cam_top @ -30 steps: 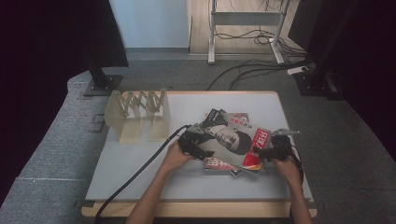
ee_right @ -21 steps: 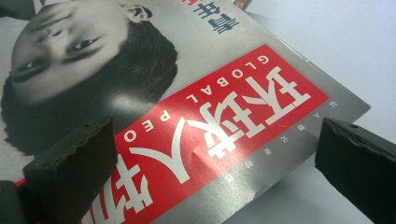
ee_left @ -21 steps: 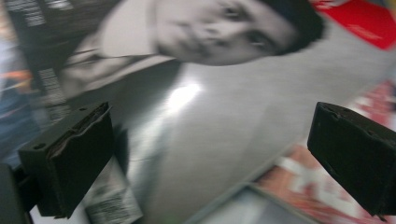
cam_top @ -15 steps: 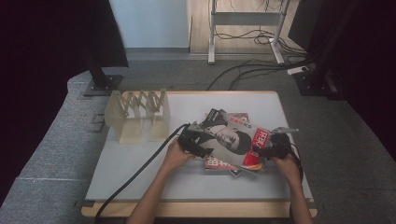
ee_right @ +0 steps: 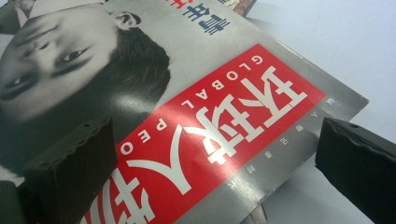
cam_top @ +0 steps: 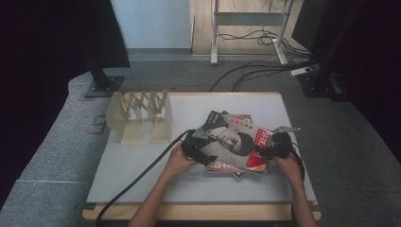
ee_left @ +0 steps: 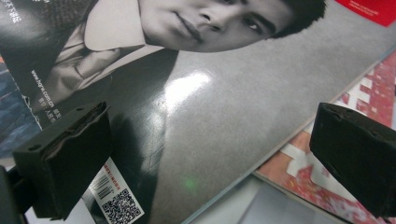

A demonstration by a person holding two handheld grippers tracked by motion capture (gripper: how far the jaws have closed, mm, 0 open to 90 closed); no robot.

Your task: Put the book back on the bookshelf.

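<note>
Forearms come in from the near edge of the bench [cam_top: 142, 184], each hand carrying a set of tongs. Left tongs [cam_top: 193, 147] sit at the left edge of the top magazine [cam_top: 227, 142], their thick black cable trailing back toward the near-left corner. In the left gripper view the two black jaws stand wide apart, hovering close over the glossy grey cover [ee_left: 224, 116], with a printed code square near the left jaw and a red-patterned magazine [ee_left: 341, 154] peeking out beneath the cover's edge. Right tongs [cam_top: 276, 145] sit at the right edge of the same top magazine. In the right gripper view their jaws are likewise spread wide, one on either side of the red title panel with white lettering [ee_right: 219, 135], and nothing is caught between them; whether either jaw touches the paper cannot be told.

The top magazine, a black-and-white portrait cover, lies slantwise on a small untidy stack right of the bench's middle, with corners of the lower magazines [cam_top: 226, 168] showing at its near side and its far side. Farther back on the left stands a pale wooden accordion rack [cam_top: 141, 113], well apart from the stack. Beyond the bench, grey floor carries cables [cam_top: 255, 71] and metal stand legs.
</note>
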